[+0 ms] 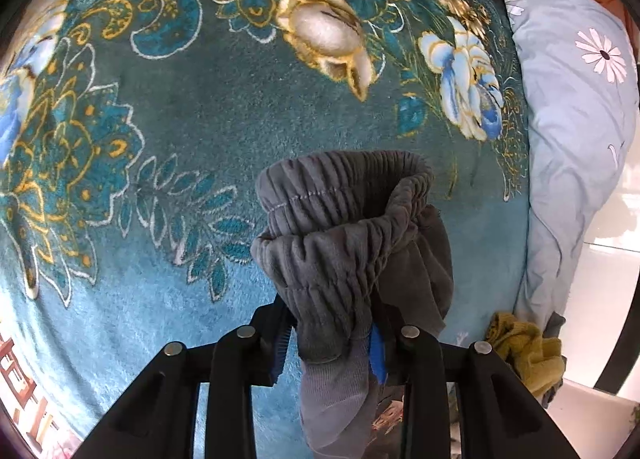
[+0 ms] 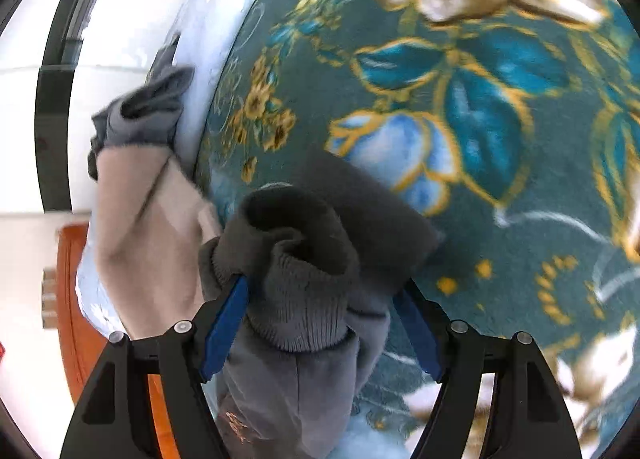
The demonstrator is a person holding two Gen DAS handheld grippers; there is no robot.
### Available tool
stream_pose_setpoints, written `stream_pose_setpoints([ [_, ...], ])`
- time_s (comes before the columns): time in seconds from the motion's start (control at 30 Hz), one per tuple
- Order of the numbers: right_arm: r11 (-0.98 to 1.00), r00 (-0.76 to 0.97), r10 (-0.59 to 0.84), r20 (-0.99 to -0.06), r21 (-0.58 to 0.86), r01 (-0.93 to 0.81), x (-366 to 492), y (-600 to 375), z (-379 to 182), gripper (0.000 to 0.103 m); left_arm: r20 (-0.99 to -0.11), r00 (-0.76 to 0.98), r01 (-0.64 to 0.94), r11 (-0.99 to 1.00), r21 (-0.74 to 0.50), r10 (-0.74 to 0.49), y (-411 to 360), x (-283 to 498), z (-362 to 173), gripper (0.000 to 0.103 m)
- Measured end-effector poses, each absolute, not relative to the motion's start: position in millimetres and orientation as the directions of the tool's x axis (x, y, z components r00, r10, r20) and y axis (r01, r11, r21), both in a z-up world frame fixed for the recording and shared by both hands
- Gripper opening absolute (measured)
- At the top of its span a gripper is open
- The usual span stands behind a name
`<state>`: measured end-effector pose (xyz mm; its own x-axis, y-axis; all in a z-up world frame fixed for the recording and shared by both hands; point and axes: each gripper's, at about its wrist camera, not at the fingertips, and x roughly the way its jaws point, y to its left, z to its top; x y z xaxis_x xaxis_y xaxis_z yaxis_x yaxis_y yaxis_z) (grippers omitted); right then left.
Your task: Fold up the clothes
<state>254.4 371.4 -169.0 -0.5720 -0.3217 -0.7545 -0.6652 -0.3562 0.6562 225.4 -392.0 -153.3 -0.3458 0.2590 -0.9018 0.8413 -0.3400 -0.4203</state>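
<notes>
A dark grey pair of pants (image 1: 344,243) hangs above a teal floral blanket (image 1: 200,131). My left gripper (image 1: 332,343) is shut on its gathered elastic waistband, which bunches up in front of the blue pads. In the right wrist view, my right gripper (image 2: 320,323) holds the ribbed cuff end of the grey pants (image 2: 296,267) between its blue pads (image 2: 224,327); the pads stand apart with thick cloth filling the gap. The view is motion-blurred.
A light blue pillow with daisies (image 1: 576,107) lies at the blanket's right edge. An olive-yellow garment (image 1: 528,355) sits beside it. In the right wrist view, a beige garment (image 2: 148,235) and a grey one (image 2: 148,107) lie at the bed's edge.
</notes>
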Motion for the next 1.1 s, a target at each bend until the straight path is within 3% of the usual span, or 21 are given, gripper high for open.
stream_pose_setpoints([
  [0.03,-0.339,-0.577,-0.323,-0.75,0.661,-0.67,253,373,-170,0.073,-0.903,-0.345,0.842,-0.34,-0.419,0.257,-391,225,-151,0.035],
  [0.1,-0.277,-0.587,-0.329,-0.74,0.67,-0.689,255,377,-171,0.058,-0.905,-0.346,0.835,-0.359,-0.418,0.249,-386,222,-140,0.035],
  [0.13,-0.263,-0.58,-0.329,-0.745,0.663,-0.701,257,379,-171,0.033,-0.906,-0.347,0.829,-0.372,-0.417,0.244,-383,221,-134,0.035],
  [0.17,-0.262,-0.576,-0.333,-0.746,0.66,-0.704,257,380,-168,0.022,-0.905,-0.352,0.819,-0.389,-0.421,0.238,-379,218,-125,0.034],
  [0.3,-0.228,-0.608,-0.364,-0.705,0.701,-0.676,259,385,-151,0.018,-0.863,-0.436,0.735,-0.453,-0.505,0.255,-352,210,-80,0.034],
  [0.43,-0.209,-0.666,-0.387,-0.637,0.764,-0.61,277,393,-111,0.016,-0.769,-0.522,0.618,-0.458,-0.639,0.369,-327,213,-29,0.033],
  [0.53,-0.21,-0.707,-0.348,-0.616,0.786,-0.582,312,415,-76,0.016,-0.74,-0.535,0.562,-0.482,-0.672,0.408,-316,226,-6,0.033],
  [0.67,-0.189,-0.723,-0.249,-0.644,0.765,-0.616,380,462,-63,0.016,-0.781,-0.478,0.592,-0.509,-0.625,0.402,-312,236,-35,0.033],
  [0.8,-0.132,-0.577,-0.272,-0.77,0.623,-0.771,427,491,-141,0.015,-0.928,-0.181,0.702,-0.619,-0.353,0.324,-294,240,-132,0.032],
  [0.87,-0.105,-0.564,-0.282,-0.777,0.609,-0.786,434,493,-160,0.015,-0.952,-0.111,0.751,-0.603,-0.267,0.284,-289,249,-158,0.032],
  [1.0,-0.113,-0.57,-0.29,-0.769,0.619,-0.777,440,492,-171,0.015,-0.937,-0.186,0.796,-0.514,-0.32,0.297,-292,269,-159,0.034],
  [1.1,-0.157,-0.575,-0.297,-0.762,0.633,-0.758,435,487,-155,0.015,-0.937,-0.167,0.793,-0.522,-0.313,0.308,-292,274,-145,0.041],
])
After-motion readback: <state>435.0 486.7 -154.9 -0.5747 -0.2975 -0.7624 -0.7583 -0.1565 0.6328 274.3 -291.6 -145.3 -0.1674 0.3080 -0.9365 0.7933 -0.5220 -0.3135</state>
